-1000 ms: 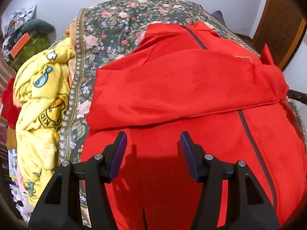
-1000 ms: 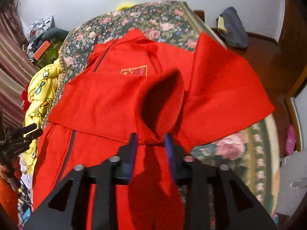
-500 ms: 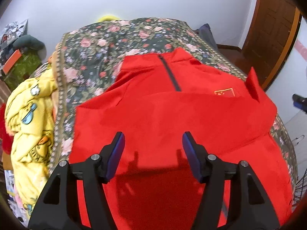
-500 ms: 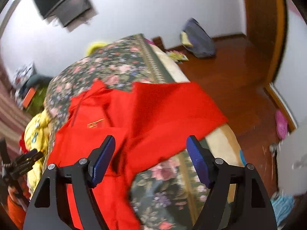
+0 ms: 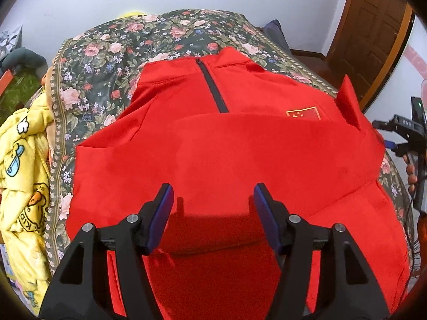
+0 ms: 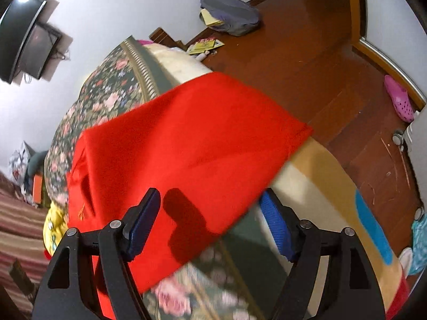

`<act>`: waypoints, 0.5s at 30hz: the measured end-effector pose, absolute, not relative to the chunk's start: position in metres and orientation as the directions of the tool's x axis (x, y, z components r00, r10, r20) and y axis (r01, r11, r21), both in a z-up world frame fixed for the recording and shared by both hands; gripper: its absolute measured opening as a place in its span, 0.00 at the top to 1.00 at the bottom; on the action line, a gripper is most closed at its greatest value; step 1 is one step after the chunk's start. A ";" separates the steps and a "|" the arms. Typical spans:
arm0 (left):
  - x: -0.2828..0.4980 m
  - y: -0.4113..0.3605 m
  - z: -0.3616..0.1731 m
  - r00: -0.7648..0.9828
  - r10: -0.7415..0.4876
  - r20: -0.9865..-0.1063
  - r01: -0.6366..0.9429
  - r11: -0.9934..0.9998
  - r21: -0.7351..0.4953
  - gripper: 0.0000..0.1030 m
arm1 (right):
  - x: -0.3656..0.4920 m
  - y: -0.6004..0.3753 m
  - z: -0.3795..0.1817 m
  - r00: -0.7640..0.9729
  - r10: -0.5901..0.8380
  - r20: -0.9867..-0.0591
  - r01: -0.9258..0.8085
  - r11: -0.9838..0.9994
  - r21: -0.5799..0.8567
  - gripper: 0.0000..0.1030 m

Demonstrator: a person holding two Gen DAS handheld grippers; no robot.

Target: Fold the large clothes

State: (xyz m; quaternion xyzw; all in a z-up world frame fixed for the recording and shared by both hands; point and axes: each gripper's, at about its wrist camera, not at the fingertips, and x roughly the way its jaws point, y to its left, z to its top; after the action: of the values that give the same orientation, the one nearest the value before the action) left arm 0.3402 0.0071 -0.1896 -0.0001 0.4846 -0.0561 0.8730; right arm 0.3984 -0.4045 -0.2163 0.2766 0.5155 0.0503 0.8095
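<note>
Lying flat on a bed covered with a dark green floral bedspread point(image 5: 112, 61), the bright red fleece zip-neck jacket point(image 5: 240, 144) has its collar at the far end, toward the white wall, and its hem toward the camera, so its long axis runs from near to far across the left wrist view. A dark zip point(image 5: 212, 88) runs straight down from the collar along that axis, and a small red-and-gold flag badge point(image 5: 304, 112) sits on the chest to its right. One sleeve is folded across the body, crosswise to the zip, its edge hiding the zip's lower end. The left gripper point(image 5: 213, 208) hangs above the folded sleeve with its blue-padded jaws apart and nothing between them; no cloth is pinched.

In the right wrist view a broad red flap of the same jacket spreads out past the bedspread's border toward the wooden floor point(image 6: 307, 53), over the pale mattress edge. The right gripper point(image 6: 210, 213) stands over this flap, jaws wide and gripping nothing; the picture is blurred here.

A crumpled yellow cartoon-print blanket point(image 5: 24, 165) lies beside the bedspread on the left. A grey-blue bag point(image 6: 229, 10) rests on the floor by the wall, and a pink clog point(image 6: 399, 98) lies near the door frame.
</note>
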 end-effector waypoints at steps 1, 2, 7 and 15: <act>0.340 0.009 -0.191 0.521 -0.096 -0.848 0.094 0.994 -0.054 0.40 | 0.402 -0.405 -0.217 0.465 0.355 -0.811 0.207 0.847 0.489 0.26; 0.341 0.010 -0.193 0.517 -0.094 -0.851 0.088 0.995 -0.056 0.40 | 0.408 -0.405 -0.218 0.468 0.336 -0.817 0.216 0.853 0.475 0.26; 0.337 0.018 -0.198 0.509 -0.085 -0.857 0.066 0.996 -0.060 0.40 | 0.417 -0.408 -0.215 0.484 0.252 -0.838 0.241 0.882 0.405 0.39; 0.324 0.027 -0.193 0.523 -0.055 -0.850 0.052 0.998 -0.032 0.40 | 0.403 -0.411 -0.168 0.595 0.224 -0.772 0.176 0.901 0.397 0.90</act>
State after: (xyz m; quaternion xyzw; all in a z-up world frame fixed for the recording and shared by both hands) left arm 0.3244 0.0265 -0.1926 -0.0016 0.4872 -0.0305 0.8727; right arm 0.4032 -0.4106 -0.1685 0.2226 0.4496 0.0137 0.8649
